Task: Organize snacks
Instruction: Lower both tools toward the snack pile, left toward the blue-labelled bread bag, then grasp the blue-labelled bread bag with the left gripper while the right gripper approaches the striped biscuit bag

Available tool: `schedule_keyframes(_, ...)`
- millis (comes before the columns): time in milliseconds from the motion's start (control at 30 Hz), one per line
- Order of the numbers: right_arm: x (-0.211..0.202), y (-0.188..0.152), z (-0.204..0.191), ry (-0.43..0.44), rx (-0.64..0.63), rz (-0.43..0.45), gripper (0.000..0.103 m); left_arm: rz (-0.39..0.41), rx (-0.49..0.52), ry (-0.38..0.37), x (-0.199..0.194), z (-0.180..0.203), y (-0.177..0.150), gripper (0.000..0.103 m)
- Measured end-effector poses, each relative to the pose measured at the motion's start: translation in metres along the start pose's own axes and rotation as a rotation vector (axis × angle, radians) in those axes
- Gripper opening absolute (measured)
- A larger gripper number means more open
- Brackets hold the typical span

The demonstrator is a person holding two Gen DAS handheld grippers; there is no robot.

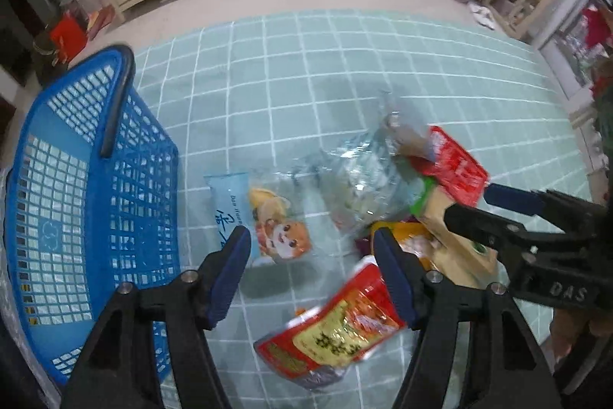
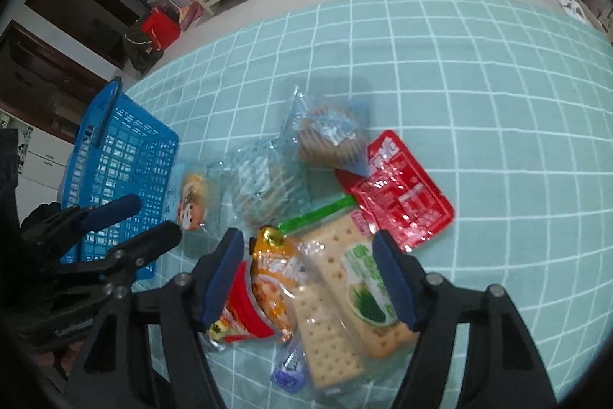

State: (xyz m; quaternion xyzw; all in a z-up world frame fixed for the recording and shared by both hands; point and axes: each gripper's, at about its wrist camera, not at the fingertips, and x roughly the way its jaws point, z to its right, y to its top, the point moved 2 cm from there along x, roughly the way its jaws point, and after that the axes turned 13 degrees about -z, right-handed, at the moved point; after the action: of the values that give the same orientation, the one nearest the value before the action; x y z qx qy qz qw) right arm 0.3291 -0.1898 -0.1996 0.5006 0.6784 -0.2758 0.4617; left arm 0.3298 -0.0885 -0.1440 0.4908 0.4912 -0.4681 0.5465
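**Both tongs above the snack pile, nothing picked yet**

On the far left of the checked table cloth [image 1: 345, 64] stands the blue basket [image 1: 76, 198], and it holds no snack. Next to it, going right, lies the light blue packet [image 1: 264, 217] with a cartoon animal. Your left tongs [image 1: 312, 248] hang over its lower end, spread apart and pinching nothing. The packet's long side seems to run from upper left to lower right, so it lies across the gap between the pads. The red and yellow packet [image 1: 337, 328] is just below these tongs, tilted.

Further right comes the clear bag of biscuits [image 2: 264, 179], then the orange packet [image 2: 274, 275]. After that is the cracker packet [image 2: 345, 294], and your right tongs [image 2: 308, 252] are spread over it, also holding nothing. Its long side points almost along the fingers, slightly slanted. The red tray packet [image 2: 402, 194] lies behind it, touching its far corner.

My judgement: the left tongs are nearer to the basket, so the blue packet is the easier first pick. Whether the pads already touch any wrapper, I cannot tell.
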Motion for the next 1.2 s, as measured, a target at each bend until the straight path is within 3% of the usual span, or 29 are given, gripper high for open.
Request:
schedule_keyframes(167,0.014,0.016,0.005,-0.01,0.002,-0.016,0.063,-0.018,-0.05,0.021,0.016,-0.01,0.012,0.064)
schedule_keyframes(267,0.018,0.021,0.006,0.012,-0.002,-0.015,0.062,-0.001,-0.064,0.05,0.021,-0.016,0.021,0.064)
schedule_keyframes(433,0.023,0.023,0.005,0.007,-0.02,-0.019,0.062,-0.052,-0.053,0.075,0.044,-0.017,0.032,0.064)
schedule_keyframes(700,0.033,0.029,0.003,0.01,-0.021,-0.033,0.062,-0.062,-0.081,0.138,0.064,-0.026,0.045,0.068)
schedule_keyframes(967,0.033,0.028,0.004,-0.001,-0.021,-0.037,0.062,-0.096,-0.089,0.111,0.089,-0.037,0.054,0.069)
schedule_keyframes(1200,0.029,0.021,0.007,-0.01,-0.005,-0.043,0.062,-0.062,-0.136,-0.022,0.101,-0.056,0.041,0.063)
